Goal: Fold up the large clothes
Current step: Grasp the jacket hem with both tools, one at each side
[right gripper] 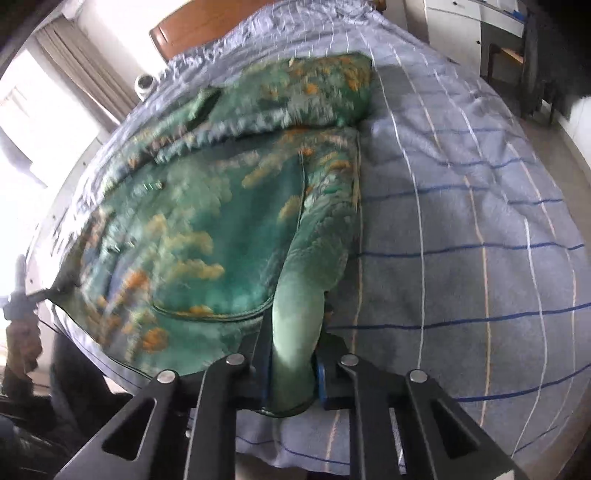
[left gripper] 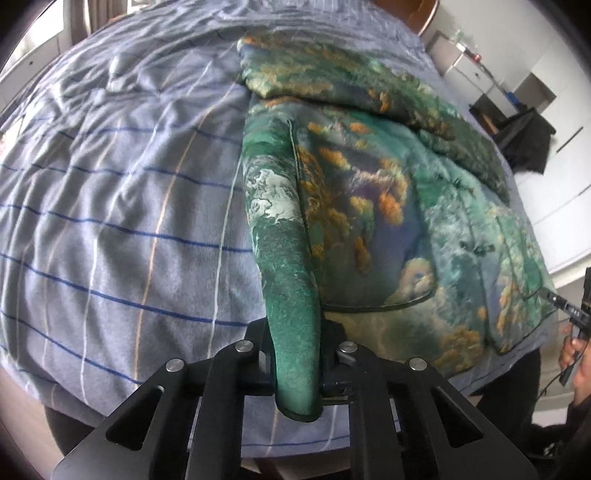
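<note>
A large green garment with orange and white print (left gripper: 376, 192) lies on a bed with a blue-grey striped cover (left gripper: 110, 206). Its upper part is folded over itself. My left gripper (left gripper: 297, 354) is shut on the garment's near left corner, which hangs through the jaws. In the right wrist view the same garment (right gripper: 207, 221) spreads to the left, and my right gripper (right gripper: 293, 369) is shut on its near right corner. The right gripper also shows at the far right of the left wrist view (left gripper: 569, 314). The left gripper shows at the left edge of the right wrist view (right gripper: 18, 295).
The striped bed cover (right gripper: 461, 240) reaches the near edge of the bed. A wooden headboard (right gripper: 192, 29) stands at the far end. White cabinets (left gripper: 554, 166) and a dark chair (left gripper: 524, 136) stand beside the bed. Curtains (right gripper: 81, 74) hang by a bright window.
</note>
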### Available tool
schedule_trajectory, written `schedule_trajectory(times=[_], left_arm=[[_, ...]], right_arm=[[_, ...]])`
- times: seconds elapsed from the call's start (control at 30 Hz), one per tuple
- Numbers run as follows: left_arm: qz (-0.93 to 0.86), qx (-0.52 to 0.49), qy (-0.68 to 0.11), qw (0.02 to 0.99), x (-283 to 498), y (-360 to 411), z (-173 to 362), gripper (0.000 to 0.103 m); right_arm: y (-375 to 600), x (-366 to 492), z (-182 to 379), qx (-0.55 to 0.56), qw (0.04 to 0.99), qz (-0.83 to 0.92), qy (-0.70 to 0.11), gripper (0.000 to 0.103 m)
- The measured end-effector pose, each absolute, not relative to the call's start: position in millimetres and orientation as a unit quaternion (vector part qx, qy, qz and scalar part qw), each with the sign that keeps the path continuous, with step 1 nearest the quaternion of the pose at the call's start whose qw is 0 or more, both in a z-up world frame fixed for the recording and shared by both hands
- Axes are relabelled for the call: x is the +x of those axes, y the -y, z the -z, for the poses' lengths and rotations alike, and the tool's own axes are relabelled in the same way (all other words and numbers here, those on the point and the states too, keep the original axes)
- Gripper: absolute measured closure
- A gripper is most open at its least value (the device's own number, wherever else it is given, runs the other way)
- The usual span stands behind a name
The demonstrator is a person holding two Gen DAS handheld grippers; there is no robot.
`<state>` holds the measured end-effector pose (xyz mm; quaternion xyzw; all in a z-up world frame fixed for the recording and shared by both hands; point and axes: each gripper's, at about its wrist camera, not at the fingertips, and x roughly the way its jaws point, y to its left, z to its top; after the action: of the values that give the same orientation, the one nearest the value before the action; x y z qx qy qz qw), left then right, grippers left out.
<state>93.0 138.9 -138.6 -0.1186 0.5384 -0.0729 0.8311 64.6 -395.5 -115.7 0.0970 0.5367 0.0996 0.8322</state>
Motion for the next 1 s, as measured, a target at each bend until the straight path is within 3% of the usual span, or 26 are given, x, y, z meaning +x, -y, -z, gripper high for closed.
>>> schedule_trajectory(times=[0.27,1.0], left_arm=[[0.083,-0.126,-0.518,0.842,79,-146,114,0.092],[0.076,-0.115,-0.564,0.814,31,-162,117,0.092]], right_arm=[[389,63,83,0.111,0.847,-0.112,-0.508,0.087],[391,53,88,0.107,0.81,-0.138,-0.559,0.089]])
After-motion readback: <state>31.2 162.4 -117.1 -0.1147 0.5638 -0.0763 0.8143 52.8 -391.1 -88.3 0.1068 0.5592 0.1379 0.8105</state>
